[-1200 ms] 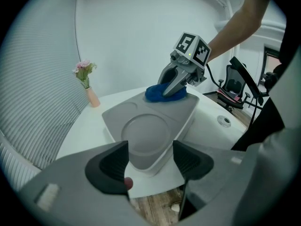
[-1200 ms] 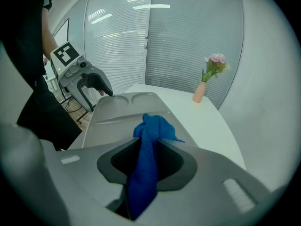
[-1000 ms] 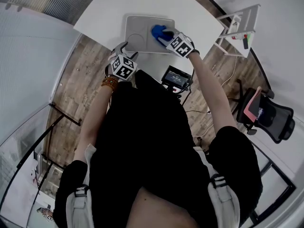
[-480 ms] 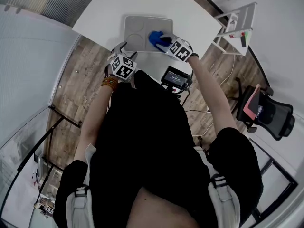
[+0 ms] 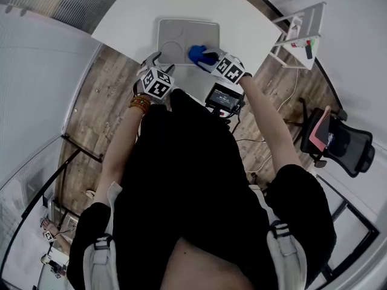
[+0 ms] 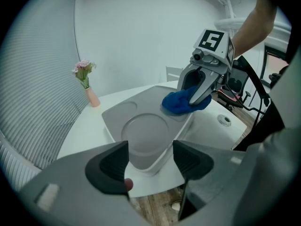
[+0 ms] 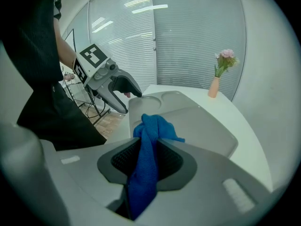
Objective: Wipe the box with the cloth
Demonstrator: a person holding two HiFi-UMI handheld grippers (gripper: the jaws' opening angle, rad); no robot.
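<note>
The grey box [image 5: 181, 32] lies flat on the white table [image 5: 133, 17], with round recesses in its top. A blue cloth [image 5: 196, 54] rests on its near right part. My right gripper [image 5: 208, 58] is shut on that cloth [image 7: 148, 140], which hangs bunched between the pads, and the jaws are closing on it. The left gripper view shows the right gripper [image 6: 194, 99] pressing the cloth [image 6: 181, 102] onto the box [image 6: 141, 131]. My left gripper [image 5: 158, 59] stands open at the box's near left corner, nothing between its pads [image 6: 148, 154].
A small pink vase with flowers [image 6: 89, 95] stands on the table beyond the box. A black screen device [image 5: 225, 97] sits below the table's near edge. A white rack [image 5: 299, 38] and an office chair [image 5: 338, 141] stand on the wooden floor at the right.
My right gripper has slid the blue cloth across the box toward its near edge. The left gripper has stayed where it was.
</note>
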